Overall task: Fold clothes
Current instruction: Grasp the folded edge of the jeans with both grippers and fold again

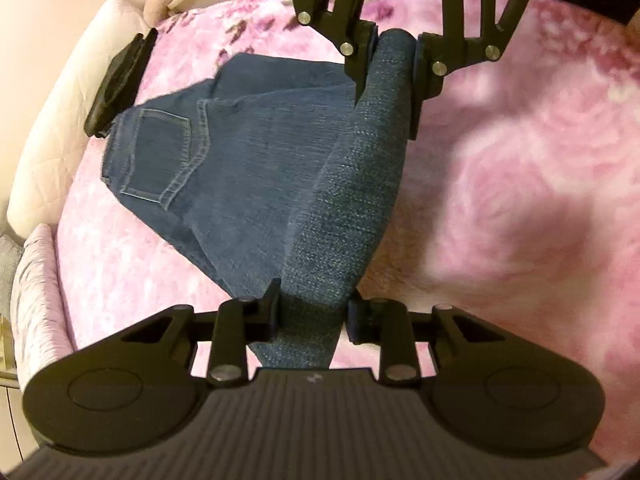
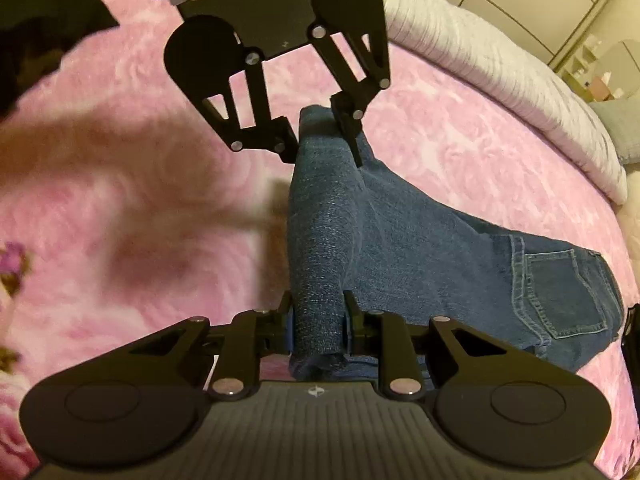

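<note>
Dark blue jeans lie on a pink fluffy blanket, back pocket facing up. A folded edge of the denim is lifted between both grippers. My left gripper is shut on one end of that raised edge. Facing it at the top of the left wrist view, my right gripper pinches the other end. In the right wrist view my right gripper clamps the bunched denim of the jeans, with the left gripper opposite gripping the far end. The pocket lies at the right.
A black object rests on the blanket by the jeans' waist. A white quilted cushion borders the bed there. A dark cloth lies at the far corner. A pale ribbed cover lines the bed's edge.
</note>
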Demonstrator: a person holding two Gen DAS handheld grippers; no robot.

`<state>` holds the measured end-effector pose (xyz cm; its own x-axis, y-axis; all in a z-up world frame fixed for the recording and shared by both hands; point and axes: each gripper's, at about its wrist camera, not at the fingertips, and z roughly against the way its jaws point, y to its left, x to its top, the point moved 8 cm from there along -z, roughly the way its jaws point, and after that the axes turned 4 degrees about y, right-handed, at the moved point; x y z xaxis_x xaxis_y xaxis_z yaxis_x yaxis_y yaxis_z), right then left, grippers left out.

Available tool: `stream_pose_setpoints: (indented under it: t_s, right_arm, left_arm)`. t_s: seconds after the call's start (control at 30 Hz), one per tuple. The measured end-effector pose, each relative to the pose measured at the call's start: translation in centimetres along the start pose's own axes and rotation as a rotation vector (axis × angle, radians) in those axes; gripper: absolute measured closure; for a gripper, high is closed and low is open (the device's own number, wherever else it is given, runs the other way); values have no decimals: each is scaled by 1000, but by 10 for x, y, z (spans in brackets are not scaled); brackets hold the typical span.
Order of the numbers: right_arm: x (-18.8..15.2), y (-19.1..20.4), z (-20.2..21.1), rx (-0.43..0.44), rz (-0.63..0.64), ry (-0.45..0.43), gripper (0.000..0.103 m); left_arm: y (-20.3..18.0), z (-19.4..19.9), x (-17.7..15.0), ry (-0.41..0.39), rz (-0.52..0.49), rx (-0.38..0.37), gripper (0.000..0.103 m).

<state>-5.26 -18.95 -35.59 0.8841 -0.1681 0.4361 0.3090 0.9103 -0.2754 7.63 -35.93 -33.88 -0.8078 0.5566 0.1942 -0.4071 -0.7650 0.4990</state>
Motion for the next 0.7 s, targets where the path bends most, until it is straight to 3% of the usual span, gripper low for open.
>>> stream_pose_setpoints:
  t_s: [0.2,0.33,0.53,0.7]
  right_arm:
    - [10,30,59,127,-45,-34,81]
    - [15,45,104,261,-114,-68,81]
    - [25,-56,140,333,-320,-158,81]
    - [10,-181,128,388,-473,-188,81]
  left_arm:
    - [-28,74,9,15,-5,-125,78]
    - [-16,115,22,24,30,-191,78]
    - [99,116,66,30,105,-189,75]
    - [196,50,98,44,134,-237,67]
